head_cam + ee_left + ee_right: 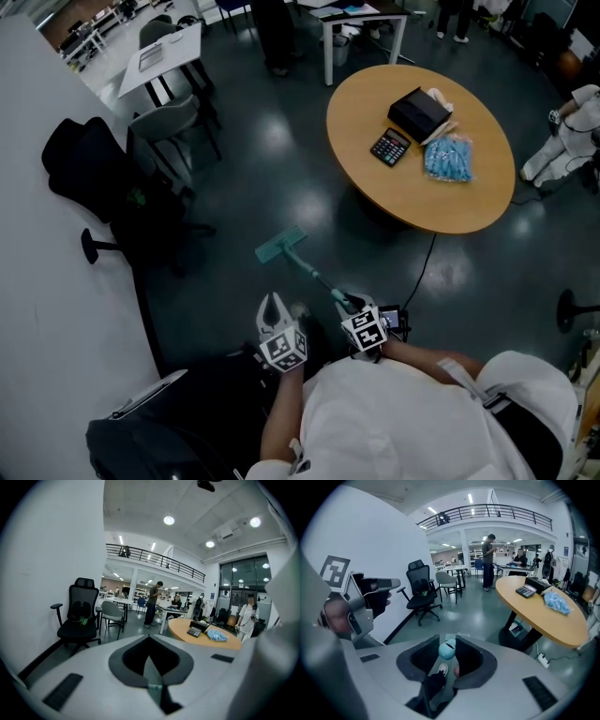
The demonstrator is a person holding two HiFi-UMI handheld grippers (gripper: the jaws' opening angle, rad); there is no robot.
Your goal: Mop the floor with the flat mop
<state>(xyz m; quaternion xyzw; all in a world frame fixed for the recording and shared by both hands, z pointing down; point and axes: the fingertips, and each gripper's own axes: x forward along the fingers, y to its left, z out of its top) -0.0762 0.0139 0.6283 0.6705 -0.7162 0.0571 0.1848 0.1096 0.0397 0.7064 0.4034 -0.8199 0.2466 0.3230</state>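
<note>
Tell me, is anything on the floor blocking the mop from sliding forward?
Nothing visible sits right in front of the mop head; the floor ahead is bare. An office chair stands off to its left, a round table and a cable off to its right. The right gripper holds the handle.

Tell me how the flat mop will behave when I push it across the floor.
Probably light: the flat mop has a thin handle and small head. Its head may wander or flip, since the right gripper clamps only the rounded handle end, which could twist in the jaws.
</note>
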